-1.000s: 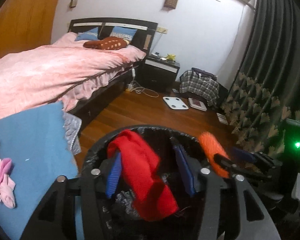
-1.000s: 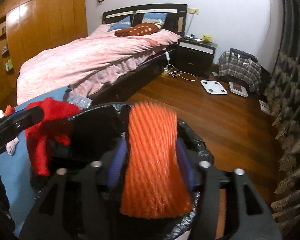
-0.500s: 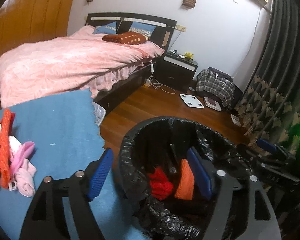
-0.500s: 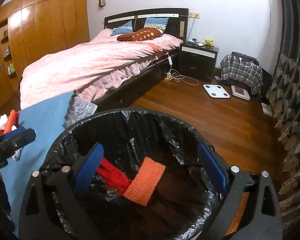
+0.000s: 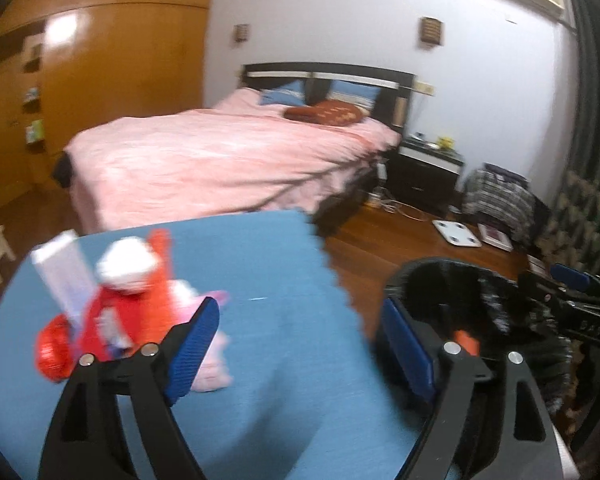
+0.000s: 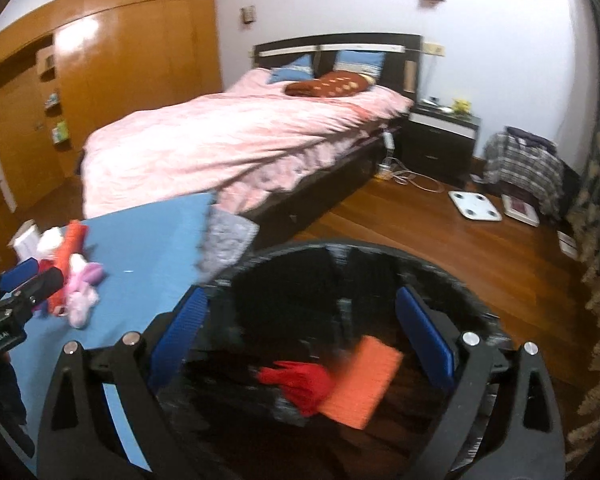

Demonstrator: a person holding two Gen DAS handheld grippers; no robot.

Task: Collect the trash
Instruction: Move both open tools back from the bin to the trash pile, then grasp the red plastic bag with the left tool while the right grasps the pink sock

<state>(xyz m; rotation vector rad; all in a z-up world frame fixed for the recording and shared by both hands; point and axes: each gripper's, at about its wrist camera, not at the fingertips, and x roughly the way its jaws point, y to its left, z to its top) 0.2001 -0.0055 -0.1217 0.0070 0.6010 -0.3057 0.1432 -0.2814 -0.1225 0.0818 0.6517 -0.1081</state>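
So the bed point(image 6: 236, 136) with its pink cover is taking up most of the room at around 11 o'clock in the right wrist view, with a dark nightstand point(image 6: 440, 140) sitting just beside it at 1 o'clock. The blue worktop point(image 5: 260, 320) is filling the lower left of the left wrist view, and the bin point(image 6: 340, 280) lined with a black bag is standing right against its edge, sitting dead centre under the right camera. Inside the bin, an orange mesh piece point(image 6: 360, 384) is lying at about 5 o'clock, touching a red scrap point(image 6: 300, 380) beside it. The rest of the trash pile point(image 5: 120, 300) is sitting on the worktop at 9 o'clock in the left view, kinda blurry, but a white box, red and orange bits and something pink are showing in it. The left tongs point(image 5: 300, 352) are hanging wide apart with nothing between them, over the worktop just right of the pile. The right tongs point(image 6: 300, 336) are also spread wide and holding nothing, hovering over the bin mouth. A white bathroom scale point(image 6: 476, 206) is lying on the wood floor at 2 o'clock.
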